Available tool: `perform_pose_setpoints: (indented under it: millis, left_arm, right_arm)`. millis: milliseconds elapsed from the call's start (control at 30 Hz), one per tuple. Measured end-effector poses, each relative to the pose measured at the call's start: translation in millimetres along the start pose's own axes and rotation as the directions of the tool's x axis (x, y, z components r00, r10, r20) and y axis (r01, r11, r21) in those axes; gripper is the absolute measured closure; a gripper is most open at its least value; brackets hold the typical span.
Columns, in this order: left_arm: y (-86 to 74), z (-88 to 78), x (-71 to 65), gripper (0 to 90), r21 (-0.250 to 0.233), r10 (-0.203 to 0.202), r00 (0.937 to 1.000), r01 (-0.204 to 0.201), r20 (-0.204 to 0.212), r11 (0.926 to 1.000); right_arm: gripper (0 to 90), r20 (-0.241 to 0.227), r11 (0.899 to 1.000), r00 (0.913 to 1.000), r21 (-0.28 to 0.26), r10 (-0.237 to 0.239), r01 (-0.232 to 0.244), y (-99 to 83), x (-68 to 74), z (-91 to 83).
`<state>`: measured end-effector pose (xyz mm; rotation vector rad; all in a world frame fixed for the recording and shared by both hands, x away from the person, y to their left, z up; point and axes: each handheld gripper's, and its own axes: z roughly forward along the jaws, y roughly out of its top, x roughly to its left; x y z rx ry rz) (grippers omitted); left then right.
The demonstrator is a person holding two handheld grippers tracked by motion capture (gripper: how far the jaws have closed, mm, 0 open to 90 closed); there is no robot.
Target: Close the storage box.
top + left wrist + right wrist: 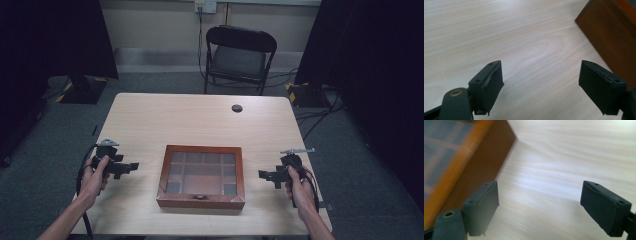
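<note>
Wooden box [201, 176], one, glass-lidded, sits lower centre on our counter [150, 120]; we read no writing. Our left tongs [131, 166] and right tongs [264, 174] flank it, both spread, empty.

Pale wood-grain surface [150, 120] with a small dark round hole, reddish-brown wooden box [201, 201] with an orange-toned lid rim and dark glass panes, black left claw [540, 87], black right claw [540, 207], black folding chair [239, 55], grey carpet floor [40, 170]

Bare table [150, 115] flanks the wooden box [201, 200] (probably shut).
</note>
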<state>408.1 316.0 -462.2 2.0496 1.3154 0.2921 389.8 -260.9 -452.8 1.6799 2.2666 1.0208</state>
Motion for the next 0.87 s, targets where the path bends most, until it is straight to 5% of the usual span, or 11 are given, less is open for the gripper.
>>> perform_pose_setpoints:
  millis: [133, 233, 333, 433, 533, 667, 867]
  left_arm:
    - [-4.5, 12.2, -2.0, 19.0, 0.021, 0.036, 0.9946, -0.034, -0.098, 0.9992]
    - [-6.2, 16.1, -2.2, 16.5, 0.002, 0.048, 0.9857, -0.048, -0.161, 0.9988]
    - [-10.6, 19.6, -1.0, 16.0, -0.019, 0.029, 0.9853, -0.033, -0.168, 0.9993]
    - [-15.4, 25.2, 2.4, 15.1, -0.011, 0.018, 0.9858, -0.02, -0.167, 0.9997]
    - [-17.6, 28.4, 1.2, 14.1, -0.046, -0.001, 0.9816, -0.008, -0.191, 0.9989]
    - [-20.9, 36.0, -3.3, 0.0, -0.07, 0.045, 0.9842, -0.058, -0.171, 0.9959]
    - [-22.2, 36.5, -3.2, 0.0, -0.081, 0.051, 0.9845, -0.065, -0.168, 0.9946]
  right_arm:
    - [14.8, 0.095, 0.998, 0.9945, 0.033, 0.044, -0.047, -9.4, -7.0, 11.2]
    - [15.0, 0.166, 0.999, 0.986, 0.041, 0.02, -0.027, -14.2, -6.5, 17.8]
    - [14.1, 0.23, 1.0, 0.9731, 0.002, 0.012, -0.012, -16.2, -8.4, 21.3]
    - [10.2, 0.323, 0.997, 0.9453, -0.052, -0.043, 0.063, -20.9, -10.7, 28.3]
    - [0.0, 0.325, 0.993, 0.9448, -0.097, -0.038, 0.074, -24.2, -13.7, 34.9]
    - [0.0, 0.321, 0.986, 0.946, -0.136, -0.045, 0.093, -27.2, -15.0, 37.5]
    - [0.0, 0.321, 0.986, 0.9459, -0.136, -0.045, 0.093, -27.3, -14.9, 37.4]
